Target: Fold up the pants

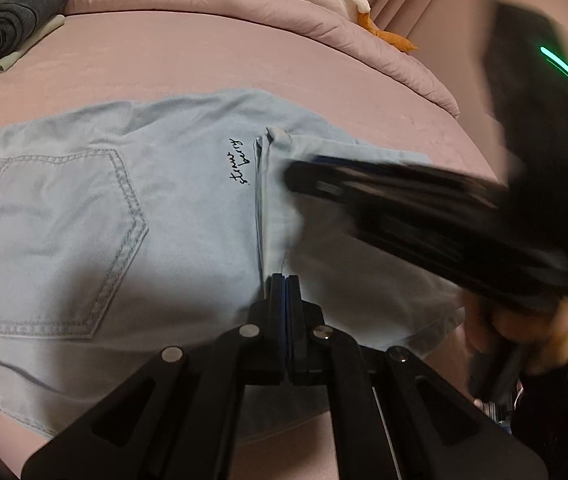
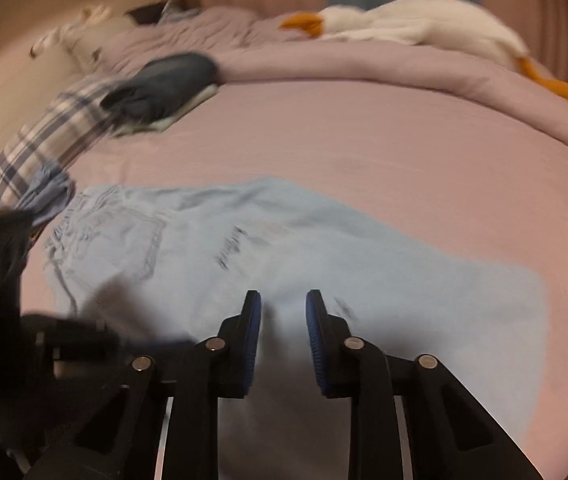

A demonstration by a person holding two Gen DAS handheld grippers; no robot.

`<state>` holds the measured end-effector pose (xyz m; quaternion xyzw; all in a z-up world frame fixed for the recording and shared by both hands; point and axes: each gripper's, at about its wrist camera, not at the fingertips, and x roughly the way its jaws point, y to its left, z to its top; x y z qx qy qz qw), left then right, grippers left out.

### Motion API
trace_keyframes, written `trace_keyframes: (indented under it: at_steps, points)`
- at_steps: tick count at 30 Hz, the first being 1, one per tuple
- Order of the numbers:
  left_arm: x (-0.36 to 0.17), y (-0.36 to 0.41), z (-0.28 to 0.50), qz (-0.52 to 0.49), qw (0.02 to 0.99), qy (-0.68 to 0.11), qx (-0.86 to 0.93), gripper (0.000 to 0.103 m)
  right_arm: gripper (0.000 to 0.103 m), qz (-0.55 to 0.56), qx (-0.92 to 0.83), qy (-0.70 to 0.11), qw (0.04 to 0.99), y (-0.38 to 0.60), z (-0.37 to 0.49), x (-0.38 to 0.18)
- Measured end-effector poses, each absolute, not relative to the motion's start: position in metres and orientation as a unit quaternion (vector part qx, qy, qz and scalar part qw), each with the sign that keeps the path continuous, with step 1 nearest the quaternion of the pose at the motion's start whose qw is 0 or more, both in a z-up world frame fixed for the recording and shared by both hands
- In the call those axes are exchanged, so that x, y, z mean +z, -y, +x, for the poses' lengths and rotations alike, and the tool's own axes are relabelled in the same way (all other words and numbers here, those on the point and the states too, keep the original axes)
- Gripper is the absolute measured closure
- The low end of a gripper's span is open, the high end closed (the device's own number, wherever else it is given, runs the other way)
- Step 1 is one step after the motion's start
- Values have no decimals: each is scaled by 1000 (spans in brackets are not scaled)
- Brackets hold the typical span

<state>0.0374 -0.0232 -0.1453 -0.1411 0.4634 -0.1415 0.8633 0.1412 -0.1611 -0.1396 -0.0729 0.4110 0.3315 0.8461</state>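
Okay, I'm looking down my left gripper (image 1: 284,280) and its jaws are pressing tight together, pinching the folded-over edge of the pale blue pants (image 1: 123,200). The pants are lying flat on the pink bed (image 1: 203,60), back pocket (image 1: 51,240) facing up, with a small dark script print (image 1: 237,162) near the fold. I'm not able to read the lettering properly. The left end of the pants is running off the frame, so I'm not seeing the waistband fully.

My right gripper (image 1: 296,178) is coming across the left view as a dark smear; it's blurring badly, and from there I cannot tell how its jaws stand. The hand (image 1: 524,336) holding it is showing at the lower right, partly cut off.

Switching to the right wrist view, that right gripper (image 2: 284,312) is standing open at a moderate gap, blue pads (image 2: 253,332) apart and nothing between them, hovering over the pants (image 2: 324,248). Everything here is smearing: the pocket stitching and the print are just streaks. The left gripper's body is only a black blob at the left edge.

Further back, a dark folded garment (image 2: 167,84) is sitting on something pale, a plaid cloth (image 2: 43,140) is lying beside it, and a white plush goose (image 2: 416,24) is stretching along the rumpled quilt (image 2: 364,68).
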Motion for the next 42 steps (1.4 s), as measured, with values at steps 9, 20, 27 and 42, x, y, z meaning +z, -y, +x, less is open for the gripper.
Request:
trace_keyframes:
  at_steps: [9, 20, 27, 42]
  points:
    - [-147, 14, 25, -149, 860, -463, -152, 100, 83, -77, 301, -445, 840, 121, 170, -153]
    - [-147, 17, 31, -145, 861, -463, -152, 100, 83, -136, 249, -414, 865, 191, 66, -154]
    - [-138, -13, 5, -180, 857, -461, -140, 92, 82, -127, 237, -424, 865, 224, 11, -164]
    - [-140, -150, -92, -381, 824, -418, -28, 52, 73, -38, 307, -375, 874, 184, 14, -135]
